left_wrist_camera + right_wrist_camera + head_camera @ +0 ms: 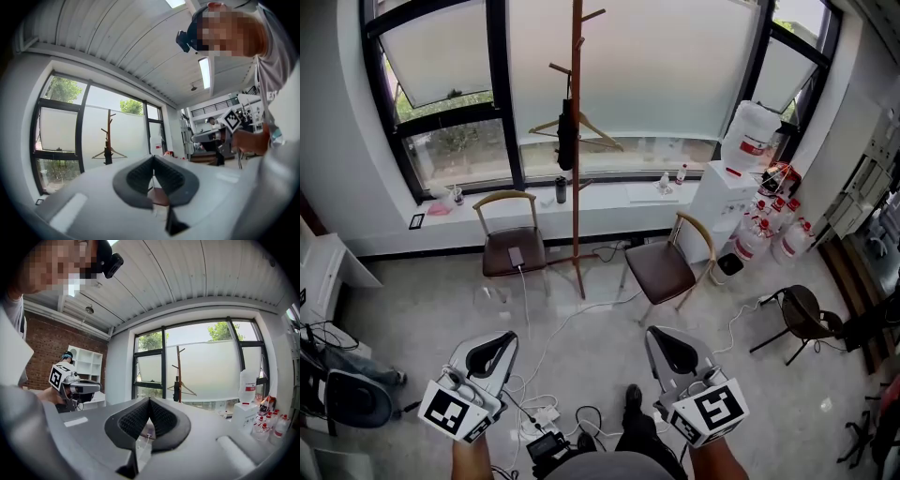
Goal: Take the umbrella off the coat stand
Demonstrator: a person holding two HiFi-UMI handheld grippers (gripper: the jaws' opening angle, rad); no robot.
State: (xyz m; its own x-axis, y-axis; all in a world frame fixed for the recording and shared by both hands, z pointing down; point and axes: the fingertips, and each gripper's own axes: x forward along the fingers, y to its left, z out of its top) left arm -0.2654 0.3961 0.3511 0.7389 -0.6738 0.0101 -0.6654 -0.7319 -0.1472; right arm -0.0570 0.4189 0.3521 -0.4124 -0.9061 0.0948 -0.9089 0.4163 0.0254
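What worries me from here, taking it left to right: my left hand-held gripper point(492, 349) has its jaws pressed together with nothing between them. It would have to open before it could take anything, and reaching in like this would only knock the umbrella point(567, 131) against the pole. The left chair point(514, 246) and the white cables point(546, 342) strewn over the floor lie on the way to the coat stand point(577, 187), so I could snag a lead or bump the seat on the approach. The umbrella hangs folded, high on the stand and just beside a wooden hanger point(598, 131). A careless lift could drag the hanger off or rock the slim stand. The right chair point(661, 267) narrows the gap on the other side, and my right hand-held gripper point(673, 349) is likewise closed and empty. The umbrella is well apart from both, across the floor by the window. In the head view it sits ahead of the two tools and roughly between them.
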